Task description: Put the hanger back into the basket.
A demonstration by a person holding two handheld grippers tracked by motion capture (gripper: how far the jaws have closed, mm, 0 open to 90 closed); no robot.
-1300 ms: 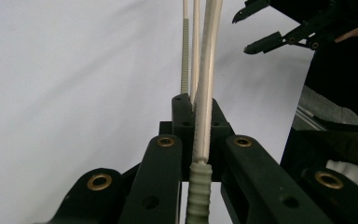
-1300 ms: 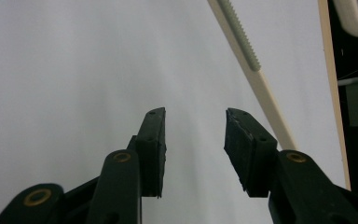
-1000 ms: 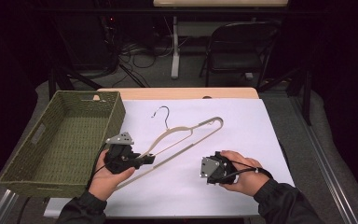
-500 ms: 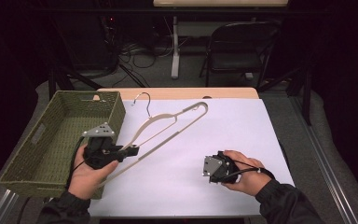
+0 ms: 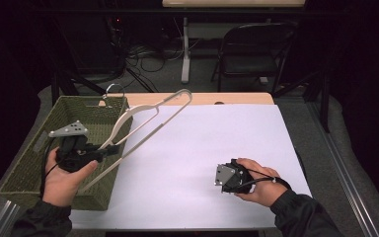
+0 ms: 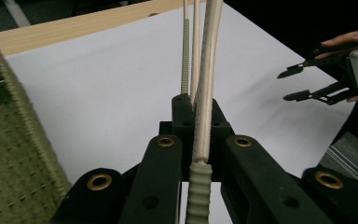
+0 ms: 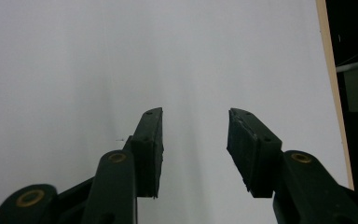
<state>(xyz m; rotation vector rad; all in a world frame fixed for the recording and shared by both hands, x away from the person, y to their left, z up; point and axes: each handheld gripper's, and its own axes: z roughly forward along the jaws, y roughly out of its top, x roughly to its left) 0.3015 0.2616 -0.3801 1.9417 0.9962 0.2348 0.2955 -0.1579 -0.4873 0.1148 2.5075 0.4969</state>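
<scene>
From the high view, your left gripper point(image 5: 109, 150) carries the hanger point(image 5: 150, 116) over the basket point(image 5: 24, 170) at the tabletop's left edge. Left gripper view: jaws clamped on it; lower it in next. Right gripper view: jaws half open, empty

Hanger point(image 6: 200, 93) top beyond frame edge

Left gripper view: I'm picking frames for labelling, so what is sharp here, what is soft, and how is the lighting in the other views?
Left gripper view: the hanger is soft near the lens, the basket blurred. High view: the white table sheet is evenly lit, surroundings dark. Right gripper view: the right gripper is crisp against featureless white.
</scene>
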